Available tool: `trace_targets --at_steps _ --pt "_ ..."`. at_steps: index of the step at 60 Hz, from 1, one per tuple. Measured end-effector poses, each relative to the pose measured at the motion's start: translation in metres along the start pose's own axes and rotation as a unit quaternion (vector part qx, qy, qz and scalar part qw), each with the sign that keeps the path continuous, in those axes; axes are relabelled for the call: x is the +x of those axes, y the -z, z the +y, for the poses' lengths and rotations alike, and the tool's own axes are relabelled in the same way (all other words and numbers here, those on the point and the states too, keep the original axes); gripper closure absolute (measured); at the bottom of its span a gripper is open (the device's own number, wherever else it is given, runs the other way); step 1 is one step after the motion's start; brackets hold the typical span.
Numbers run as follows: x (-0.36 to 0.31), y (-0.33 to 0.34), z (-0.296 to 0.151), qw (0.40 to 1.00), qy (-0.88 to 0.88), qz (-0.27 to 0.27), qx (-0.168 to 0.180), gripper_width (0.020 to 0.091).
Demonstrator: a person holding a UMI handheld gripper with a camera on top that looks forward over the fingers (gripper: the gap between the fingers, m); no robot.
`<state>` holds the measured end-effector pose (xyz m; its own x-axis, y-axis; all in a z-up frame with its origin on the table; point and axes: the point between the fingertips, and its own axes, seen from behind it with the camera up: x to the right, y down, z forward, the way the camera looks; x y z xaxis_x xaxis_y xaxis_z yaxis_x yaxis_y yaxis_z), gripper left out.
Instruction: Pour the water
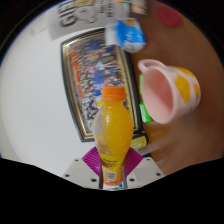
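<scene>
An orange drink bottle [113, 125] with an orange cap [113, 93] stands up between my fingers, its labelled lower part pressed by both magenta pads [93, 157]. My gripper [113, 165] is shut on it. A pink cup [166, 90] with a yellow patch on its side lies tilted to the right of the bottle, its open mouth facing the bottle. The bottle's cap is level with the cup's rim but apart from it.
A framed picture or book with a busy blue print [92, 75] lies on the brown table behind the bottle. A blue and white carton [127, 35] stands beyond it. A small green object [146, 113] sits under the cup.
</scene>
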<state>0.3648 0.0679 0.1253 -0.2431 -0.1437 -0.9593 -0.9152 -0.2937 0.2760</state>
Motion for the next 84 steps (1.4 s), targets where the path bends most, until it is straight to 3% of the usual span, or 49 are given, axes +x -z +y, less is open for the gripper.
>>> trace_targets --at_steps 6,13,28,36,53,61,62,71,78,80,84 --pt "-0.022 0.011 -0.013 0.989 0.148 0.023 -0.002 0.0843" --pt "-0.06 0.031 -0.047 0.939 0.341 0.04 0.02 0.0843" --pt "-0.086 0.087 -0.174 0.73 0.663 0.126 0.106 0.0843" --pt "-0.038 0.106 -0.249 0.65 0.726 0.196 0.111 0.0844" --pt "0.056 0.124 -0.323 0.634 0.725 0.249 0.099 0.0841" --pt "0.055 0.128 -0.323 0.644 0.723 0.222 0.118 0.0832" --pt "0.055 0.128 -0.324 0.643 0.723 0.222 0.119 0.0786" --pt "0.06 0.126 -0.325 0.632 0.728 0.243 0.109 0.0608" --pt "0.067 0.136 -0.318 0.634 0.716 0.278 0.088 0.0235" --pt "0.066 0.139 -0.316 0.632 0.716 0.283 0.086 0.0278" --pt "0.061 0.153 -0.306 0.626 0.715 0.299 0.081 0.0244"
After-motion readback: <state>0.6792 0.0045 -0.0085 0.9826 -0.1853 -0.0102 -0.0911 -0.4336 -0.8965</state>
